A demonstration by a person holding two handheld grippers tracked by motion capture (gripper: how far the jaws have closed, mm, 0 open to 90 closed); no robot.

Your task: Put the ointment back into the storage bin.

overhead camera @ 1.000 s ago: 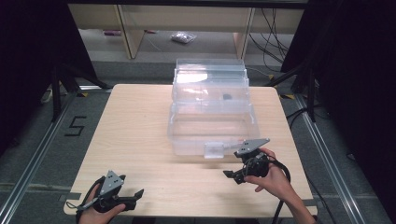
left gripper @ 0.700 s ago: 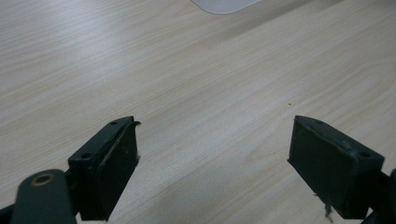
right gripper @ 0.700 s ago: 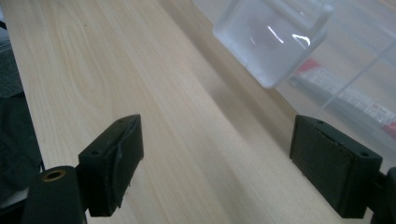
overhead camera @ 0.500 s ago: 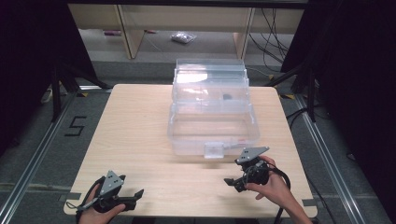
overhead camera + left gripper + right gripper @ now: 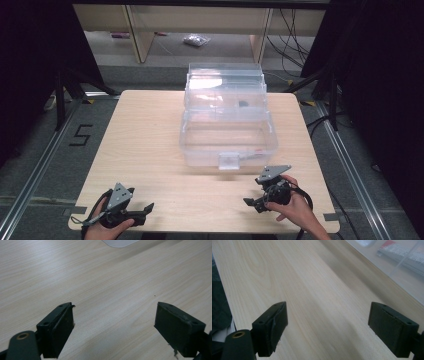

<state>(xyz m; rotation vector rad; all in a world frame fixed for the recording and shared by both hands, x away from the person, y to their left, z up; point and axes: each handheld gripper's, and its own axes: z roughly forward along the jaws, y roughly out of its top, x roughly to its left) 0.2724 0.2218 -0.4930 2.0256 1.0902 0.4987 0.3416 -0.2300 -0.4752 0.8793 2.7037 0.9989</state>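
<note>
Jaws are held wide apart on the right gripper (image 5: 252,203), and nothing is pinched between them; bare wood is seen in the gap in the right gripper view. The clear plastic box (image 5: 227,122) is found just ahead of this gripper, near but not touched, its front latch (image 5: 229,161) turned toward the person's side. Through the box wall a red and white label (image 5: 404,251) is glimpsed ahead and to the right of the jaws, its print too blurred to be read. The left gripper (image 5: 146,208) is kept low at the near edge of the table (image 5: 145,135), jaws likewise spread and empty, with the box well ahead and off to its right. On the floor, far ahead and to the left of that gripper, a black "5" (image 5: 82,135) can be read.
</note>
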